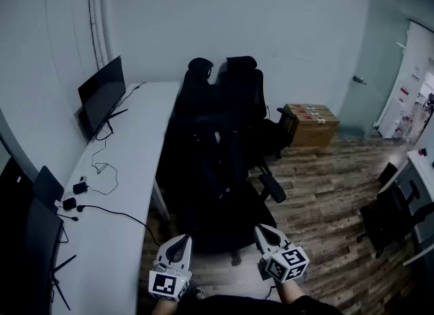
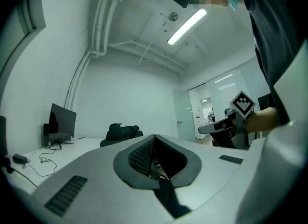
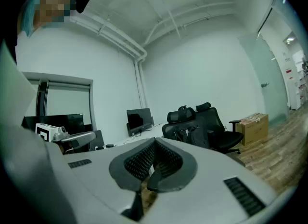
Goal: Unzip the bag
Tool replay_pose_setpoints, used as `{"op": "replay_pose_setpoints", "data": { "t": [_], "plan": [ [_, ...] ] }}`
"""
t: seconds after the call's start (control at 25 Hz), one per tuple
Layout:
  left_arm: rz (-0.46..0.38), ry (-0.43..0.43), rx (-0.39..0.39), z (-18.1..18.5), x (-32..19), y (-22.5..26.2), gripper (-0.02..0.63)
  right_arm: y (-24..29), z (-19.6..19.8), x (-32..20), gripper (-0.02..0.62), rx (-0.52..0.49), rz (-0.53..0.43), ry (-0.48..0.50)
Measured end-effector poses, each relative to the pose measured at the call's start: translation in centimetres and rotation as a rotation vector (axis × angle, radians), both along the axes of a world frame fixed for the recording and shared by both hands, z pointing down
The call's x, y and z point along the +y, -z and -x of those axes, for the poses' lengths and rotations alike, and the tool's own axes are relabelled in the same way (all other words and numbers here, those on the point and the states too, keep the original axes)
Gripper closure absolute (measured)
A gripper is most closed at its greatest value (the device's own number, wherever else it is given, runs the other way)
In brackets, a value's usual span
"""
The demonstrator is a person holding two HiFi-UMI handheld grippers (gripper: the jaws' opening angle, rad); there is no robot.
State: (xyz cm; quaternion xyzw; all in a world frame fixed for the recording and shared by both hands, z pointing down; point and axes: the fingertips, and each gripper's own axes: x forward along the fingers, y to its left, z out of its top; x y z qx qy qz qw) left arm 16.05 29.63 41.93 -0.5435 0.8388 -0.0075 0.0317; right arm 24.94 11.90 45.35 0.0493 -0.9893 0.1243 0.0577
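Hanging closed, left hand-held gripper [image 1: 181, 239] and right hand-held gripper [image 1: 264, 229] face a possible bag [image 1: 207, 168] ahead

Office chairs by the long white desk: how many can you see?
2. The left chair stands against the white desk; the right chair is beside it, nearer the cardboard box. It is dark in front of them, so more may be hidden.
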Motion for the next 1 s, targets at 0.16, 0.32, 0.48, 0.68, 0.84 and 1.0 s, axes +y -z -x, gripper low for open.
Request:
{"op": "replay_pose_setpoints", "data": {
  "t": [0.16, 0.32, 0.48, 0.68, 0.84, 1.0],
  "plan": [
    [0.002, 0.002, -0.013, -1.6, -0.9, -1.4, 0.588, 0.4, -1.5, -0.7, 0.552, -0.016, -0.024, 0.011],
    [-0.005, 0.016, -0.009, -2.6, -1.5, -2.0, 0.586, 0.6, -2.4, -0.8, 0.549, -0.064, 0.005, 0.051],
    [0.008, 0.04, 0.002, -2.6, -2.1, -2.7, 0.584, -0.2, -2.6, -1.1, 0.548, -0.073, 0.043, 0.071],
    [0.024, 0.001, 0.048, -0.5, -3.1, -4.3, 0.583, -1.4, -0.6, -1.5, 0.548, -0.058, 0.078, 0.062],
    [0.042, -0.038, 0.073, 3.4, -3.9, -5.0, 0.583, -1.8, 3.0, -1.7, 0.548, -0.057, 0.109, 0.037],
    [0.051, -0.089, 0.07, 8.1, -4.6, -5.1, 0.583, -1.4, 7.4, -2.0, 0.548, -0.076, 0.108, -0.006]
  ]
}}
